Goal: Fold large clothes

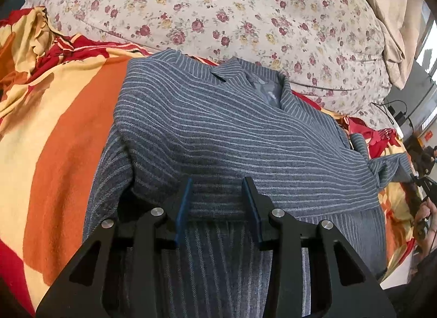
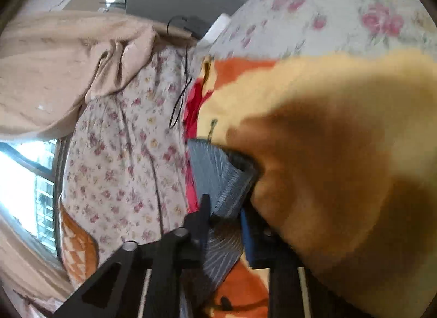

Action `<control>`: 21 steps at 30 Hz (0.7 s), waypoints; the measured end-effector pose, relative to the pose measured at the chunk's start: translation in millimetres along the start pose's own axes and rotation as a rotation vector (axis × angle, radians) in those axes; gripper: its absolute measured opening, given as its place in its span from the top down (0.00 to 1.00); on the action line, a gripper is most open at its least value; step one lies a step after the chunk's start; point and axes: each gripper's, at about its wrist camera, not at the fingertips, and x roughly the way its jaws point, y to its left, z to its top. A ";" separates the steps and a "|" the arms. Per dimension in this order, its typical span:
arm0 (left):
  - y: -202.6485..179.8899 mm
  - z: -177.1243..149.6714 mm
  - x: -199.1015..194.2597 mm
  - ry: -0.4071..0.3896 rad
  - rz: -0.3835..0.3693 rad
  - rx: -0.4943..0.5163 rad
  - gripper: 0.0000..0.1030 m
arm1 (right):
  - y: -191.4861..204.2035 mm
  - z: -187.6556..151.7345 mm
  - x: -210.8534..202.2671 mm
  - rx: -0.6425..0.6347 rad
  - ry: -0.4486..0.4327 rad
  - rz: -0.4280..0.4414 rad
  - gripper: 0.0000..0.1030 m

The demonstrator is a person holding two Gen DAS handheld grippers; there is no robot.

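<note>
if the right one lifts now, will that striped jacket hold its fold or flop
Probably flop: the jacket drapes softly over the blanket, with a loose sleeve trailing right. It looks thick, so likely heavyish. The right hand-held gripper pinches only an edge, so the rest should sag.

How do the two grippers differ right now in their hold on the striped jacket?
The left gripper straddles a folded edge of the striped jacket with jaws apart; the right gripper is clamped on a narrow end of it. The left stands upright; the right is rolled sideways. Both work the same jacket.
</note>
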 end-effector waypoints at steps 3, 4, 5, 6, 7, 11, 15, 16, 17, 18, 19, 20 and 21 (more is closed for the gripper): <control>-0.6 -1.1 -0.9 -0.001 -0.002 -0.002 0.65 | 27.8 -0.1 -14.3 -0.157 -0.058 -0.015 0.93; -0.5 -1.1 -1.1 -0.001 -0.003 -0.002 0.65 | 35.7 0.5 -26.0 -0.208 -0.120 -0.053 0.94; 0.0 -0.6 -0.9 0.000 -0.004 -0.004 0.65 | 40.0 1.5 -37.9 -0.243 -0.187 -0.098 0.94; 0.2 -0.2 -0.8 0.000 -0.005 -0.005 0.65 | 42.3 3.8 -48.0 -0.274 -0.244 -0.136 0.94; 0.1 0.0 -0.8 0.000 -0.004 -0.005 0.65 | 40.6 7.7 -54.0 -0.285 -0.280 -0.185 0.94; 0.7 0.4 -0.7 0.000 -0.006 -0.006 0.65 | 11.1 18.8 -40.5 -0.247 -0.196 -0.269 0.94; 0.1 0.1 -0.5 -0.001 -0.005 -0.003 0.65 | 0.0 25.1 -42.9 -0.207 -0.205 -0.218 0.91; 0.2 0.1 -0.6 -0.001 -0.004 -0.003 0.65 | 0.9 26.1 -42.0 -0.214 -0.210 -0.199 0.83; 0.0 0.3 -0.6 -0.001 -0.003 -0.002 0.65 | 1.5 26.5 -37.1 -0.219 -0.201 -0.157 0.74; 0.2 0.4 -0.8 -0.001 -0.004 -0.002 0.65 | 1.5 26.5 -37.1 -0.219 -0.201 -0.157 0.70; 0.6 0.6 -0.8 -0.002 -0.004 -0.002 0.65 | 2.2 26.1 -34.5 -0.226 -0.197 -0.134 0.68; 0.8 0.9 -0.8 -0.001 -0.005 -0.004 0.65 | 4.9 24.7 -32.8 -0.239 -0.198 -0.129 0.68; 0.7 0.5 -0.9 -0.002 -0.005 -0.004 0.65 | 7.5 23.4 -32.3 -0.251 -0.195 -0.121 0.73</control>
